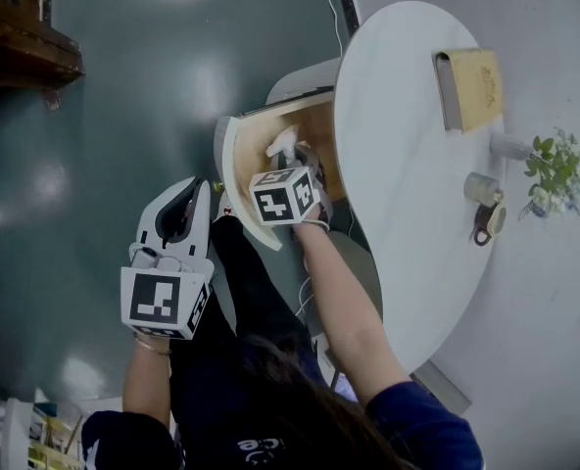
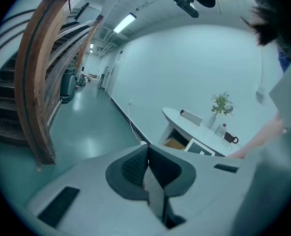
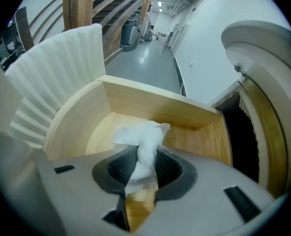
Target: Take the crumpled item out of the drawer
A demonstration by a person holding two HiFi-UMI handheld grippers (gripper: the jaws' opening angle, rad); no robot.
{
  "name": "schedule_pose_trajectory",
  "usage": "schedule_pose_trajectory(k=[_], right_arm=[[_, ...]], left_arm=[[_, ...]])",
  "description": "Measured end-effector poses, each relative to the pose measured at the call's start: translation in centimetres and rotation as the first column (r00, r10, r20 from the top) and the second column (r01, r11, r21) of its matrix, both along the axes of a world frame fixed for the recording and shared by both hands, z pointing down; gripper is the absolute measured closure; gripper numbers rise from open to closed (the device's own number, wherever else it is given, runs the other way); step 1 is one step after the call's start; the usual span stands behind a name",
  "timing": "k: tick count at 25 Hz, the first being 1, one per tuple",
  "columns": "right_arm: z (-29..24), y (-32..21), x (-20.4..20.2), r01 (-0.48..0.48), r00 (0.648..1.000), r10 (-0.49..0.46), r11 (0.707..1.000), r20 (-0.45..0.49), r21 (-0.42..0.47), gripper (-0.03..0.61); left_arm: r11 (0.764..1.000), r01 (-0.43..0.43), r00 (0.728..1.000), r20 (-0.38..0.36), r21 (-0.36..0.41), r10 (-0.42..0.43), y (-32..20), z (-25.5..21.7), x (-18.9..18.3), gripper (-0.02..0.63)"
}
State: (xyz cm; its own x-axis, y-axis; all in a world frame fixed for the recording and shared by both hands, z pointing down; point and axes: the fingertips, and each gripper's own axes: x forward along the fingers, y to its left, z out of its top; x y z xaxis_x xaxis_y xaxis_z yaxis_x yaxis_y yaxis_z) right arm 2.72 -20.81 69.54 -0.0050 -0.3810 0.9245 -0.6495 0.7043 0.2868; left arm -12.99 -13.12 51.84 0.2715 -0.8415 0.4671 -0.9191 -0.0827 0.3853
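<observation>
The right tool (image 3: 144, 168) is narrowed down on the crumpled white tissue (image 3: 143, 136). Its ribbed pads pinch the lower part, and the loose top bunches out past the jaw tips. The tissue sits over the wooden floor of the open drawer (image 3: 150, 104). From the right gripper view it appears to be within the drawer's curved walls rather than clear of them, and I cannot tell whether any of it touches the floor. In the head view the drawer stands swung out from under the edge of the white round surface (image 1: 408, 164), with the right tool pointing steeply down into it. The left tool (image 2: 148, 168) is outside the drawer, on the side away from the surface. Its jaws are closed together with nothing between them, and it plays no part in the grip. I judge the step in hand to be the lift-out: the grasp is made and the tissue is not yet out. The next move calls for raising the right tool up past the drawer's rim with the pinch kept firm, since the hold is on a thin fold that could slip, then carrying the tissue away from the drawer.
</observation>
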Motion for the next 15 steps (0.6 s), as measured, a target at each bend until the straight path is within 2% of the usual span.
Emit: schedule_pose_trajectory(k=[6, 15], right_arm=[[-1.9, 1.8, -0.7, 0.012, 0.998, -0.010, 0.999, 0.060, -0.034, 0.468], [-5.3, 3.5, -2.2, 0.004, 0.986, 0.003, 0.999, 0.168, -0.040, 0.468]], left_arm=[[1.000, 0.003, 1.000, 0.016, 0.010, -0.003, 0.7, -2.1, 0.7, 0.609], [1.000, 0.020, 0.999, 0.038, 0.012, -0.021, 1.9, -4.3, 1.2, 0.609]])
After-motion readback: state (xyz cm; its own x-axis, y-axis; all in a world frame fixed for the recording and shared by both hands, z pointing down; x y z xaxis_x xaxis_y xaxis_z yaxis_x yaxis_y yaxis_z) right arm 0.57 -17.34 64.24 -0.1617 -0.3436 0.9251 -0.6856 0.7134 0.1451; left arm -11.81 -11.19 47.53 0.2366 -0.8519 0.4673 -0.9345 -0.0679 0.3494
